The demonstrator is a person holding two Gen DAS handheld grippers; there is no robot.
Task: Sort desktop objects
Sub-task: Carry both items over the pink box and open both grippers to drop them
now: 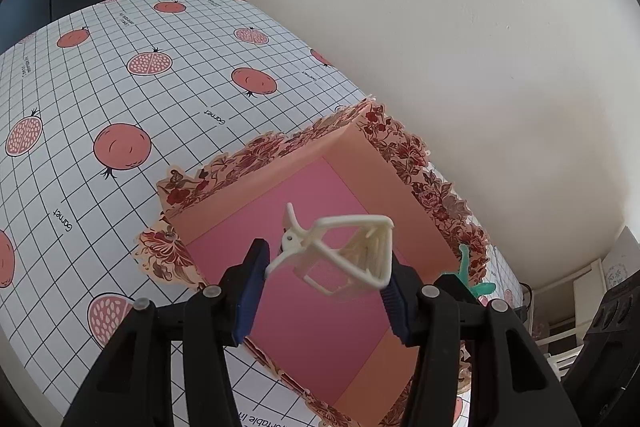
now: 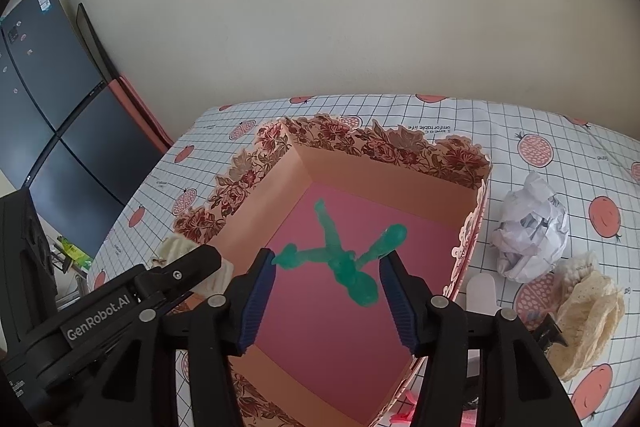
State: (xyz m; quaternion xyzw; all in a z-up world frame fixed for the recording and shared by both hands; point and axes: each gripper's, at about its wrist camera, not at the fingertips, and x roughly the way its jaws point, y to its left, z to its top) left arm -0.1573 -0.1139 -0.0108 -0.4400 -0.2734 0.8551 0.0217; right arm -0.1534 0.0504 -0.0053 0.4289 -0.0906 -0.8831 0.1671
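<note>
Green translucent plastic clip (image 2: 340, 259) sits between the blue pads of the right gripper (image 2: 326, 279) above the pink floor of the flower-edged cardboard box (image 2: 384, 171); the left pad meets one of its prongs, but whether the right pad presses it cannot be told. Over the same box, the left gripper (image 1: 324, 277) is clamped on a cream plastic clothes peg (image 1: 340, 255) (its beak points away). Crumpled white paper (image 2: 532, 227) lies beside the box on the pomegranate-print tablecloth (image 2: 560, 131).
</note>
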